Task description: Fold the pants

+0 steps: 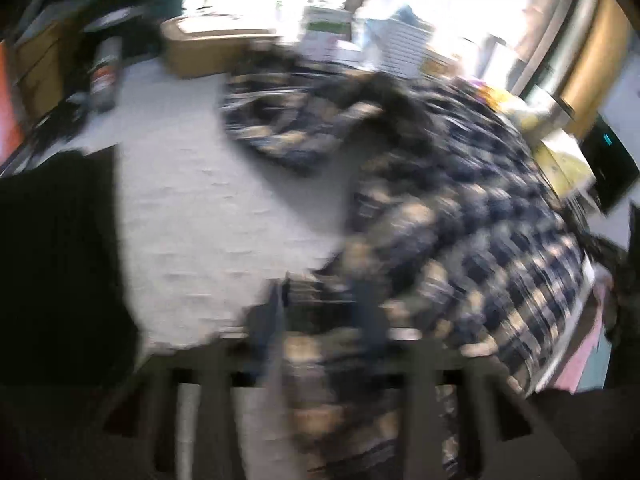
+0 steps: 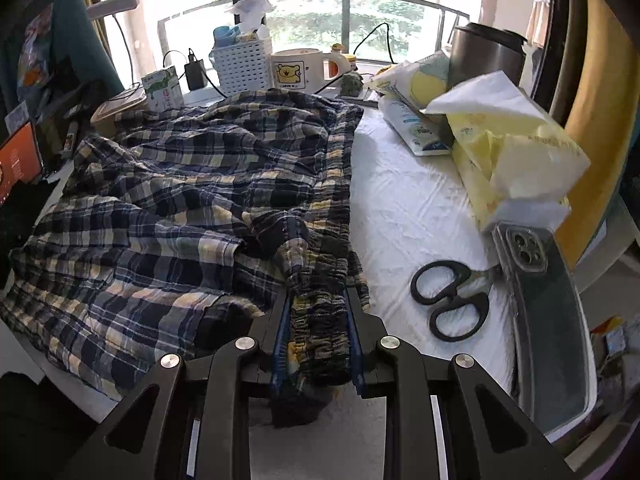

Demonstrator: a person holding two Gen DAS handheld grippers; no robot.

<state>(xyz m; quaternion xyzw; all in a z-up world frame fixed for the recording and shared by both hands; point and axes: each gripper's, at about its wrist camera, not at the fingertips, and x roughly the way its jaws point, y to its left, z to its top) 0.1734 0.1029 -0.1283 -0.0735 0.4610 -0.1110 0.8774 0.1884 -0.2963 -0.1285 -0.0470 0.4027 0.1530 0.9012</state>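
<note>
Blue, black and cream plaid pants [image 2: 180, 184] lie crumpled over the left half of a white-covered table [image 2: 404, 208]. My right gripper [image 2: 318, 300] is shut on the gathered elastic waistband [image 2: 320, 280] at the pants' near right edge, and the bunched band fills the gap between the blue pads. The left wrist view is badly blurred. There the pants [image 1: 460, 200] spread to the right, and my left gripper [image 1: 322, 296] at the bottom is closed on a fold of the plaid cloth that hangs down between its fingers.
Black scissors [image 2: 452, 304], a phone in a clear case [image 2: 540, 300] and yellow tissue packs [image 2: 512, 148] lie right of the pants. A white basket [image 2: 242, 64], a mug [image 2: 298, 68] and cables line the window side. A can [image 1: 105, 74] and a cardboard box [image 1: 200, 48] stand far left.
</note>
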